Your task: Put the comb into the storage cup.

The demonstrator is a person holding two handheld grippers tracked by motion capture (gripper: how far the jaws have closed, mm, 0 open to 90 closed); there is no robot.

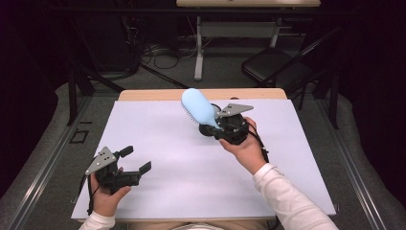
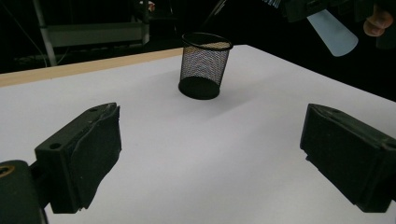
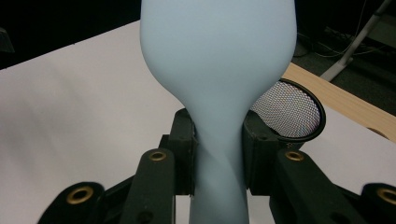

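A pale blue hairbrush point(image 1: 197, 107) is lifted above the table's far middle, its head tilted up and to the left. My right gripper point(image 1: 215, 125) is shut on its handle; in the right gripper view both pads clamp the narrow neck of the hairbrush point(image 3: 219, 93). A black mesh cup point(image 3: 292, 112) stands upright just behind and below the brush, also seen as the mesh cup point(image 2: 204, 65) in the left gripper view. My left gripper point(image 1: 135, 159) rests open near the table's front left with nothing between its fingers point(image 2: 79, 158).
A white mat point(image 1: 167, 158) covers the wooden table point(image 1: 143, 94). Beyond the far edge are a folding chair point(image 1: 273, 67), a desk leg point(image 1: 198, 48) and floor cables. Dark frame rails run along both sides.
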